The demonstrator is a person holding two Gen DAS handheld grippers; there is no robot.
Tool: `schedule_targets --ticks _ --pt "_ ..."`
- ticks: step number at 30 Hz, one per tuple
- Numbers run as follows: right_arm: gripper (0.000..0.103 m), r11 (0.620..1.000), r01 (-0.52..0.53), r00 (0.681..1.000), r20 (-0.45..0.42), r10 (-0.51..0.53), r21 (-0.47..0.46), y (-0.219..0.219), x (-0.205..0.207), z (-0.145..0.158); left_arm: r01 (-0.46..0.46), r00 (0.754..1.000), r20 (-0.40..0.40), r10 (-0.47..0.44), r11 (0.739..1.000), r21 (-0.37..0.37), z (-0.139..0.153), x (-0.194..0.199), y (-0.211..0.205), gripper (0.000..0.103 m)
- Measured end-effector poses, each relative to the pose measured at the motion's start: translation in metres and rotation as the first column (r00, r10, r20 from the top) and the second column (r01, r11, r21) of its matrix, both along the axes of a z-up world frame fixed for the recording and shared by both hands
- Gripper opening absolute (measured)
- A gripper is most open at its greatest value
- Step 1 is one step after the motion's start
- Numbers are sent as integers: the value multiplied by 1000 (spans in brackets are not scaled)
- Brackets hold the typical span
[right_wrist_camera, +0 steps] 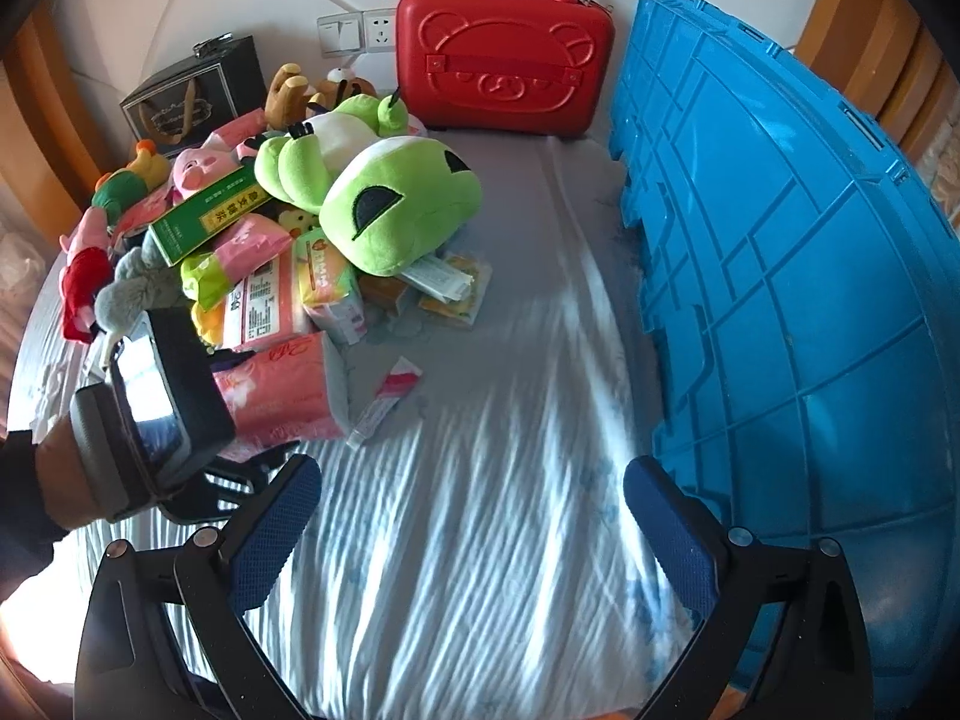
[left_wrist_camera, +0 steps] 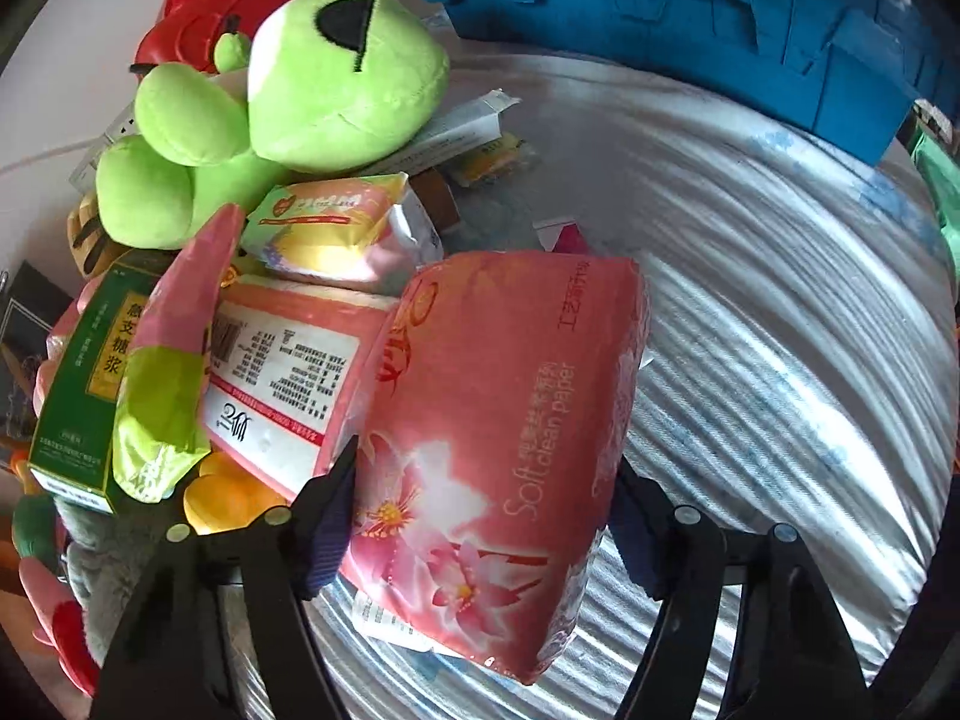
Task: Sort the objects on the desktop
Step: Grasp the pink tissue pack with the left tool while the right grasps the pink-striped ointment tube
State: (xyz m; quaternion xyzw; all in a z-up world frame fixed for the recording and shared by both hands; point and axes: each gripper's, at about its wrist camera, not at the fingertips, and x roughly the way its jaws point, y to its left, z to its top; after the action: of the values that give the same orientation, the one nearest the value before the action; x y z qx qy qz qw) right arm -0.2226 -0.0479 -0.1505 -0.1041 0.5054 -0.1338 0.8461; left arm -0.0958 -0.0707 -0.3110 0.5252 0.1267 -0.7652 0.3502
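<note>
A pink soft-paper tissue pack (left_wrist_camera: 492, 420) lies at the near edge of a heap on the striped sheet. My left gripper (left_wrist_camera: 480, 528) straddles its lower end with both pads against its sides. The right wrist view shows that same pack (right_wrist_camera: 282, 396) under the left gripper's body (right_wrist_camera: 162, 396). Behind it lie a second pink tissue pack (left_wrist_camera: 282, 384), a green medicine box (left_wrist_camera: 84, 378), a small tissue packet (left_wrist_camera: 324, 222) and a green frog plush (left_wrist_camera: 312, 90). My right gripper (right_wrist_camera: 474, 528) hangs open over bare sheet, with nothing between its fingers.
A large blue plastic crate (right_wrist_camera: 780, 240) stands along the right side. A red bear-embossed case (right_wrist_camera: 504, 54) leans on the back wall, and a black gift bag (right_wrist_camera: 192, 96) stands at back left. A small pink tube (right_wrist_camera: 384, 402) lies loose by the pack. Several plush toys fill the left.
</note>
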Motion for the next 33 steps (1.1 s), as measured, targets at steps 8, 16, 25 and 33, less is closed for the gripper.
schedule_targets --ticks 8,16,25,33 --pt "102 1000 -8 998 -57 9 23 -1 20 -42 -146 984 -98 147 989 14 43 64 36 71" --pt "78 991 93 987 -141 -78 97 -6 71 -125 -332 937 -119 329 943 -7 82 132 83 72" --pt "56 981 170 970 -189 -151 89 2 111 -183 -413 907 -104 409 910 -24 95 173 111 72" --pt "17 976 163 970 -206 -132 143 2 102 -176 -387 916 -126 381 922 -24 96 172 104 72"
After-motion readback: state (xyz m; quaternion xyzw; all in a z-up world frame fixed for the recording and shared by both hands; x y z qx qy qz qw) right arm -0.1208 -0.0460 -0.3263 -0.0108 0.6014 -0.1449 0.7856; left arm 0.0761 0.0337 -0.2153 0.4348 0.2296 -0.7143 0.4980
